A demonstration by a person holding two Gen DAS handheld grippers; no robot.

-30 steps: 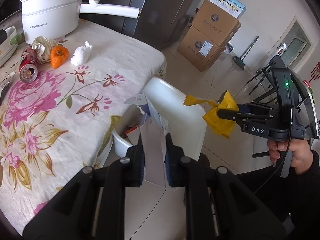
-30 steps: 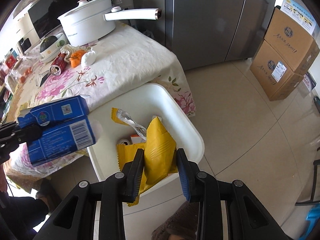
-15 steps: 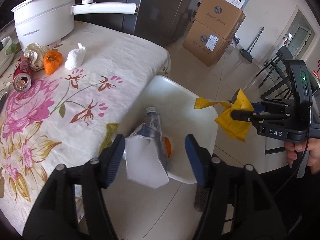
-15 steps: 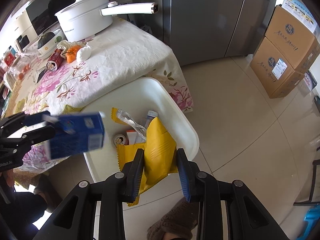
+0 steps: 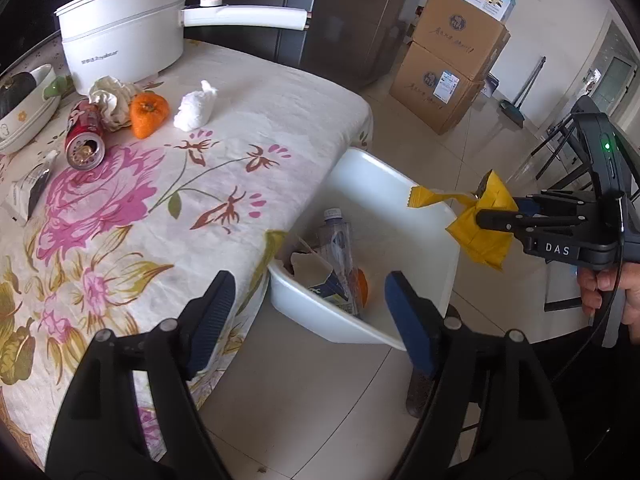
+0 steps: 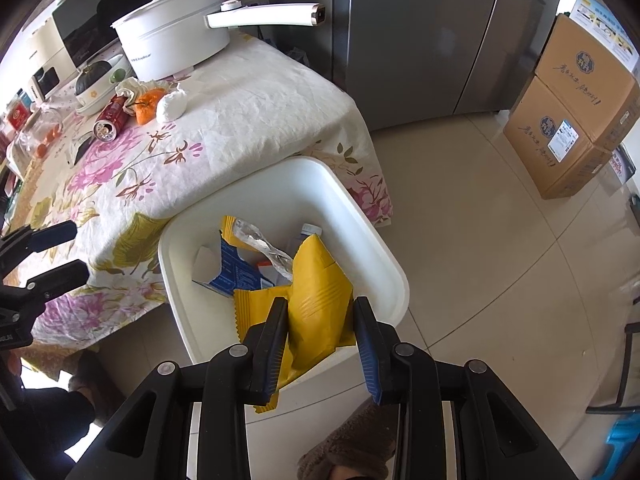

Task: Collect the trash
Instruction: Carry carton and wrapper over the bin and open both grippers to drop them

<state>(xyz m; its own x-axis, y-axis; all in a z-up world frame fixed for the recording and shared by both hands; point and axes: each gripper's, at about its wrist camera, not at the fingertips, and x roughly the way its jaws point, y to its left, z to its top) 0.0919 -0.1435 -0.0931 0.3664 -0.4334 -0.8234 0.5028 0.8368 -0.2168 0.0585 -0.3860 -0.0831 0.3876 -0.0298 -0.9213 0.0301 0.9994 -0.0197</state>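
Note:
My left gripper (image 5: 308, 300) hangs over the near rim of the white bin (image 5: 384, 184), which stands on the floor beside the table. Its jaws are opening and nothing is between them. A blue-and-white carton (image 5: 320, 276) lies inside the bin against a plastic bottle (image 5: 336, 236). My right gripper (image 6: 320, 320) is shut on a crumpled yellow wrapper (image 6: 316, 296) above the bin's (image 6: 280, 184) edge. The carton (image 6: 236, 268) shows there too. On the flowered tablecloth lie a red can (image 5: 84, 136), a white tissue wad (image 5: 196, 106), an orange piece (image 5: 148, 114) and crumpled paper (image 5: 110, 100).
A big white pot (image 5: 124, 40) with a long handle stands at the table's back, with a bowl (image 5: 24, 108) to its left. A small packet (image 5: 28, 192) lies at the table's left edge. Stacked cardboard boxes (image 5: 448, 76) and a grey fridge (image 6: 420, 40) stand beyond on the tiled floor.
My left gripper let go of the carton, which dropped into the bin, and its jaws have spread wide. The right gripper has kept still with the yellow wrapper.

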